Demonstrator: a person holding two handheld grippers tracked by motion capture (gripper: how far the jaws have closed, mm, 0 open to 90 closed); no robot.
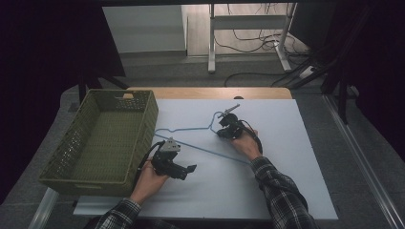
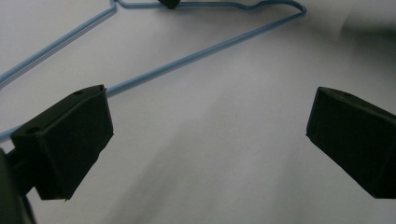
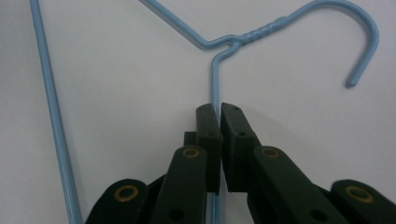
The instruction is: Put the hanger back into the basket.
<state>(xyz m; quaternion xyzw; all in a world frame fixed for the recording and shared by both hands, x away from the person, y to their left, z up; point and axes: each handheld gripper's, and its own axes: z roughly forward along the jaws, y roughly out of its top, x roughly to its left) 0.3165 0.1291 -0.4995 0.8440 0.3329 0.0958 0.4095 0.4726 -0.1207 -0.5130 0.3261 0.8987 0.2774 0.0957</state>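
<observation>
The right gripper is clamping its jaws together on one shoulder wire of the hanger, just below the twisted neck, so the grasp seems to be the step in hand. The left gripper is hovering with jaws wide apart near the hanger's bottom bar, gripping nothing. The hanger is lying flat on the white table, beside the green basket. It is thin, light-blue wire. Next, lifting probably calls for keeping it level, since the wire may swing.
</observation>
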